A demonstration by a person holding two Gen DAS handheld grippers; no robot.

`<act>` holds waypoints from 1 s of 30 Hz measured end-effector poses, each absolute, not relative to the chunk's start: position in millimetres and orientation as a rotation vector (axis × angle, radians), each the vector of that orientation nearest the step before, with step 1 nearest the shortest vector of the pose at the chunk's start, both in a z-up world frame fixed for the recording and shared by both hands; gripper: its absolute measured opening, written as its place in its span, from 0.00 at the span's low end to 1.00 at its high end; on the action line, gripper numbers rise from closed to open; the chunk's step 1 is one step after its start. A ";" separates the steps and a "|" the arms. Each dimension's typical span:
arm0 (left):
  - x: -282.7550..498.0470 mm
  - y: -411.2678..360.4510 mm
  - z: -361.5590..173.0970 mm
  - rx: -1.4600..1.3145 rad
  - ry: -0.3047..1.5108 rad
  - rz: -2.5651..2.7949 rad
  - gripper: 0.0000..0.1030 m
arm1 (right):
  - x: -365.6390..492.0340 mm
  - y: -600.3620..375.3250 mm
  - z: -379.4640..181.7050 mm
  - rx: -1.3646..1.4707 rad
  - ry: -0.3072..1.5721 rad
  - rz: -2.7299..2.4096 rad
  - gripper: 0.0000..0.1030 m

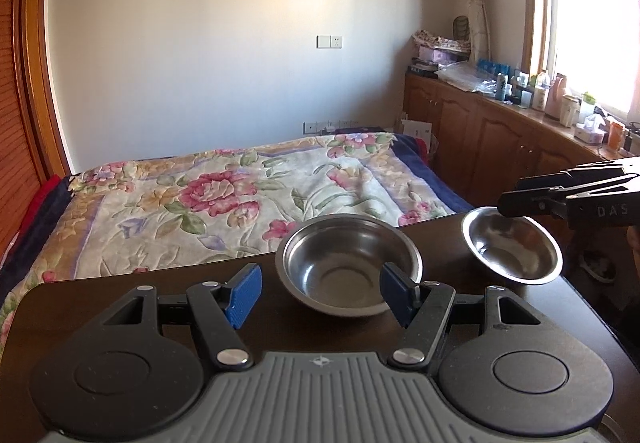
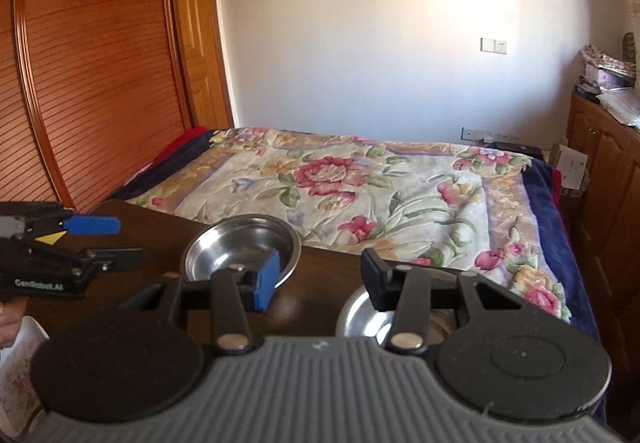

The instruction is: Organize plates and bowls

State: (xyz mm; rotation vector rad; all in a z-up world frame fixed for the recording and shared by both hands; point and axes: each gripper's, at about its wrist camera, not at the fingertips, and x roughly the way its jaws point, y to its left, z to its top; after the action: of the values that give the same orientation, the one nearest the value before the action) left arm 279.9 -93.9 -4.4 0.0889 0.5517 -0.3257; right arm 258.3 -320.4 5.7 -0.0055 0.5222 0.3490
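Two silvery steel bowls [image 1: 351, 275] on a dark brown table [image 1: 120, 295]; blue-padded black claw [image 1: 320, 297]; floral bedspread [image 1: 240, 195]

"DAS" on right gripper [image 1: 505, 203]

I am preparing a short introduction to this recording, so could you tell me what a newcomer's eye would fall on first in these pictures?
Two shiny steel bowls on the dark table draw the eye: the larger bowl at the far edge by the bed, the smaller bowl to its right. The flowered bedspread fills the room behind. The left gripper stands open before the larger bowl, and the right gripper is open above the smaller one.
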 end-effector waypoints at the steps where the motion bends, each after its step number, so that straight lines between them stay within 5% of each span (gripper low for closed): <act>1: 285.8 -92.7 -6.7 0.081 0.562 -0.324 0.66 | 261.1 -318.7 4.6 -0.008 0.530 0.359 0.45; 30: 346.9 -86.0 -44.1 -0.038 0.735 -0.321 0.38 | 332.6 -277.9 -27.7 -0.040 0.794 0.520 0.45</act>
State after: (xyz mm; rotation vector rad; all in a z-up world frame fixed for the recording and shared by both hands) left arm 346.9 -86.0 -44.1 -0.0380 0.7349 -0.3208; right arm 332.6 -277.9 -27.7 -0.0401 0.7940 0.5204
